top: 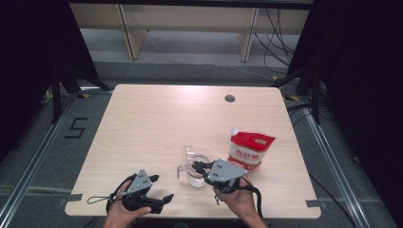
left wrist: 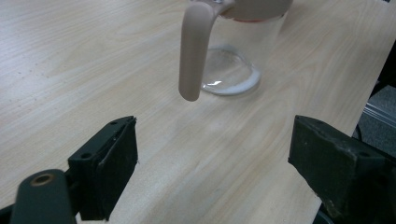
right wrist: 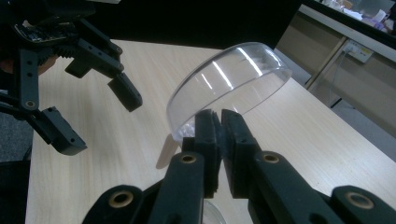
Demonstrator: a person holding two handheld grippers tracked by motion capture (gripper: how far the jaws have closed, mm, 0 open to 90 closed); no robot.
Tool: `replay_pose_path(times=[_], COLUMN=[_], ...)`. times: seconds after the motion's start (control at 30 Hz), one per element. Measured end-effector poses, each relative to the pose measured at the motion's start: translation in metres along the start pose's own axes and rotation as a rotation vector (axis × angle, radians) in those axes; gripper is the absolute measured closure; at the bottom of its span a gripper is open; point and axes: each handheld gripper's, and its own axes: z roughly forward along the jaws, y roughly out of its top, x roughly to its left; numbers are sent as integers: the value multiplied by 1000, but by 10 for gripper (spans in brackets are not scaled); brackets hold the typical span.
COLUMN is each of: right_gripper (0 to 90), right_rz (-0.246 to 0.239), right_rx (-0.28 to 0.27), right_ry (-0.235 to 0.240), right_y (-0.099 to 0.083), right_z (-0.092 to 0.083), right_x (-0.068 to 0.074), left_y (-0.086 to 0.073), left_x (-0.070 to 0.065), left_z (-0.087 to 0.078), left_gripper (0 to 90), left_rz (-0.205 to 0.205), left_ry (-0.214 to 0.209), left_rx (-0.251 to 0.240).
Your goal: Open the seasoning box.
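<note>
Right tongs (right wrist: 219, 123) clamped on clear lid (right wrist: 229, 84) over the jug (top: 196, 172); left tongs (top: 159, 189) wide open, empty, nearby.

A black "5" (top: 76, 128) is marked on the floor at nine o'clock from the desk (top: 157, 118). The red-and-white pouch (top: 249, 148) carries lettering too small to read.

two black grippers, left gripper (top: 161, 199) and right gripper (top: 196, 166), each with a grey three-cornered plate, brass-ringed pivots and black cable.
</note>
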Motion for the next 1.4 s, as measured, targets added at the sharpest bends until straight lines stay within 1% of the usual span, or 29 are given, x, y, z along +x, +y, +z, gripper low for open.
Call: replay_pose_path(times=[0.03, 0.07, 0.1, 0.17, 0.33, 0.43, 0.47, 0.57, 0.63, 0.73, 0.77, 0.8, 0.83, 0.87, 0.9, 0.93, 0.97, 1.03, 1.07, 1.1, 1.13, 1.17, 1.2, 1.23, 1.27, 1.3, 1.33, 1.37, 1.4], right_gripper=[860, 860, 860, 859, 857, 849, 849, 838, 832, 820, 820, 818, 810, 805, 805, 792, 782, 774, 752, 752, 701, 701, 655, 655, 609, 594, 575, 575, 539], right_rz=[6, -1, 2, -3, -9, -15, -15, 0, 5, 19, 19, 26, 33, 42, 42, 47, 57, 61, 79, 79, 99, 99, 131, 131, 146, 160, 182, 182, 175], right_rx=[-2, -2, 0, -1, 1, -7, -7, -9, -18, -20, -20, -17, -20, -20, -20, -30, -34, -32, -31, -31, -38, -38, -46, -46, -40, -46, -34, -34, -28], right_ry=[0, 5, 15, 13, 27, 35, 35, 39, 27, 12, 12, 10, 1, -1, -1, -10, -12, -12, -21, -21, -33, -33, -35, -35, -45, -55, -57, -57, -64], right_y=[1, 1, 2, 2, 5, 6, 6, 4, 1, -3, -3, -4, -8, -10, -10, -15, -17, -18, -22, -22, -26, -26, -30, -30, -34, -37, -39, -39, -42], right_z=[0, 1, 2, 3, 7, 8, 8, 5, 3, -2, -2, -4, -7, -8, -8, -10, -10, -11, -13, -13, -14, -14, -15, -15, -16, -16, -17, -17, -19], right_x=[1, 2, 3, 4, 8, 9, 9, 7, 3, -1, -1, -2, -4, -5, -5, -9, -9, -11, -12, -12, -15, -15, -16, -16, -16, -15, -14, -14, -17], left_y=[0, 0, 1, 0, 0, 0, 0, 0, 1, 2, 2, 2, 2, 1, 1, 2, 2, 2, 3, 3, 2, 2, 3, 3, 4, 4, 4, 4, 4], left_x=[1, 1, 1, 1, 1, 1, 1, 1, 2, 3, 2, 2, 3, 2, 2, 1, 0, 0, 0, 0, 1, 1, 0, 1, 1, 0, 1, 1, 1], left_z=[-1, 0, -2, -2, -1, 0, -1, -1, -2, -3, -2, -2, -2, -1, -1, 0, 0, 0, 0, 0, 0, 0, 0, 0, 0, 1, 1, 1, 0], left_gripper=[152, 152, 152, 152, 152, 152, 152, 152, 153, 153, 153, 153, 153, 153, 153, 153, 153, 153, 153, 153, 153, 153, 153, 153, 153, 153, 153, 153, 152], left_rz=[10, -1, 0, -4, 4, 1, 7, -4, 15, 21, 7, 5, 9, -2, -2, -8, -4, 0, 1, 1, -2, -2, -9, 1, 14, -16, 1, 1, -20], left_ry=[7, 7, 10, 7, 6, 5, 12, 10, 16, 21, 22, 23, 19, 16, 16, 12, 12, 14, 14, 14, 16, 16, 19, 22, 21, 15, 16, 16, 20], left_rx=[-2, -17, -6, -12, -9, -11, -8, -21, -21, -29, -39, -39, -27, -26, -26, -30, -29, -28, -28, -28, -29, -29, -30, -29, -32, -43, -46, -46, -49])
